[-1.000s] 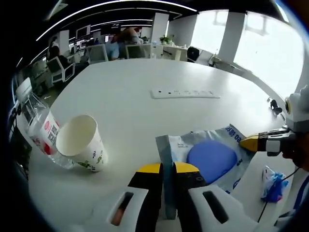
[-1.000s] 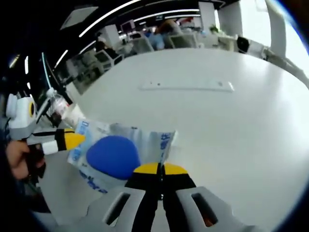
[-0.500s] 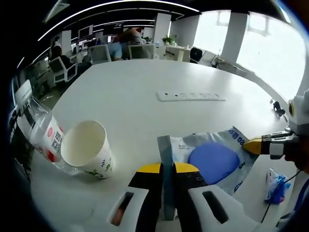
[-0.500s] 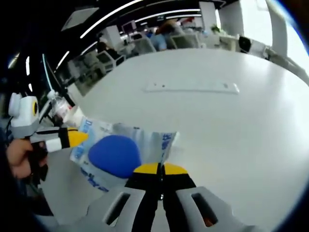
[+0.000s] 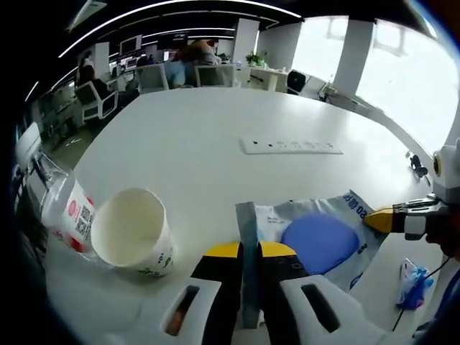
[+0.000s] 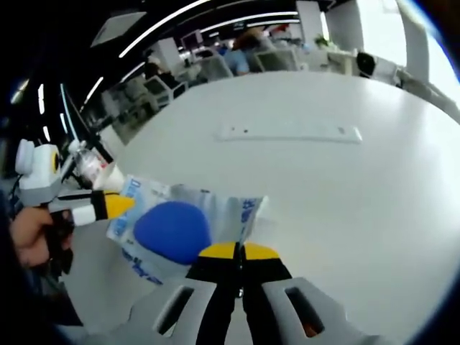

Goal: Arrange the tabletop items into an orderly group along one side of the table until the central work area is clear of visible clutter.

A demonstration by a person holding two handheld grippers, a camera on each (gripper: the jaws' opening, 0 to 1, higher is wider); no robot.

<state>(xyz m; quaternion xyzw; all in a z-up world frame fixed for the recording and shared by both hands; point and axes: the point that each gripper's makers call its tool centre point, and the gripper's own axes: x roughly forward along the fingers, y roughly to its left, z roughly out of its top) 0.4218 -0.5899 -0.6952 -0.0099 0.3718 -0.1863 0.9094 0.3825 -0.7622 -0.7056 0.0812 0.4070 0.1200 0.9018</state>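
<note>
A clear plastic packet with blue print and a round blue pad inside (image 5: 316, 241) is gripped at two opposite edges by both tools. In the left gripper view, the left gripper (image 5: 242, 250) is seen at 6 o'clock with its yellow-tipped jaws pinched shut on the packet's near edge, while the right gripper (image 5: 381, 219) enters from 3 o'clock, its yellow tip closed on the packet's far corner. In the right gripper view, the right gripper (image 6: 239, 251) is closed at 6 o'clock on the packet (image 6: 180, 226), and the left gripper (image 6: 108, 207) is seen at 9 o'clock, held by a hand (image 6: 32, 233) and clamped on the other end. The packet is stretched between them, just above the white round table (image 5: 215, 136).

At 8 o'clock in the left gripper view, a white paper cup with green print (image 5: 133, 231) is lying on its side, mouth toward the camera, touching a clear plastic bottle with a red-and-white label (image 5: 61, 215). A white power strip (image 5: 291, 146) lies near 1 o'clock. A small blue crumpled item (image 5: 413, 277) is seen at 4 o'clock.
</note>
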